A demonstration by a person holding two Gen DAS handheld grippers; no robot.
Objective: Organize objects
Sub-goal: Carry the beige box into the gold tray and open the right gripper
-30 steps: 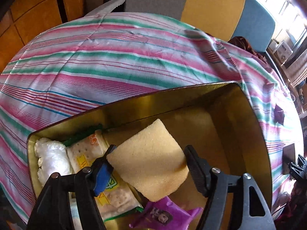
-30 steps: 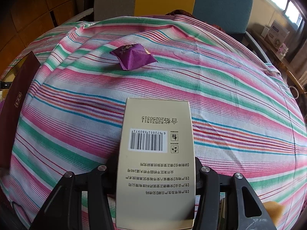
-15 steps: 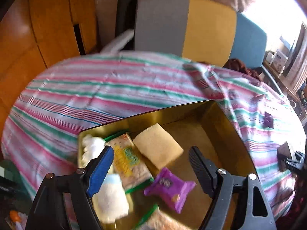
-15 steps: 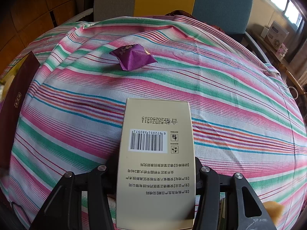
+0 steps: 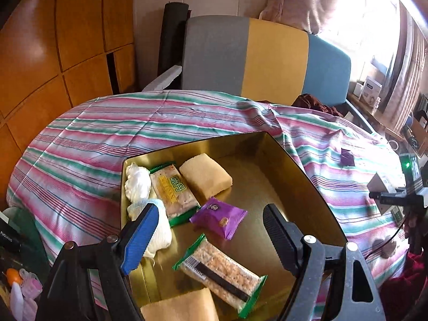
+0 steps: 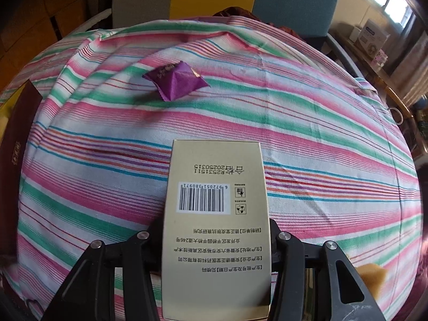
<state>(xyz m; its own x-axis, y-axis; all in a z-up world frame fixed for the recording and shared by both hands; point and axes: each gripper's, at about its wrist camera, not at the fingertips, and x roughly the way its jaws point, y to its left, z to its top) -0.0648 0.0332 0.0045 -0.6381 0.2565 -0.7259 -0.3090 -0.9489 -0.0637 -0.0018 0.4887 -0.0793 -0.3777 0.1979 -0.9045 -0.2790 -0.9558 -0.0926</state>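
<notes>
Striped cloth [image 5: 112, 133] in pink, green and white covers the whole work surface, with a grey, yellow and blue chair back [image 5: 256, 58] standing behind its far edge and orange wooden panels on the left. On the cloth sits a gold tray [image 5: 307, 187] with raised walls; its far wall and right wall meet at a blunt corner, and the right half of its floor is bare.

Along the tray's left wall lie a white crumpled bag [image 5: 137, 183] and a pale knit item [image 5: 157, 227]. Just right of them a green-edged cracker pack [image 5: 174, 192] touches a yellow sponge cake [image 5: 204, 179]. A purple snack packet [image 5: 218, 218] lies near the middle, and a second cracker pack [image 5: 222, 270] lies nearer, close to another yellow cake [image 5: 182, 307] at the near edge.

Above the tray, the left gripper [image 5: 208, 235] has its jaws spread wide and holds nothing.

The right gripper [image 6: 215, 240] has its jaws closed against the sides of a beige carton [image 6: 215, 227] with a barcode face up, pointing away over open cloth. Farther off, well apart from the carton, a purple wrapped sweet [image 6: 176, 80] rests on the stripes. A dark red panel [image 6: 18, 144] at the left edge is probably the tray's outer wall, though this view is too cropped to be sure.
</notes>
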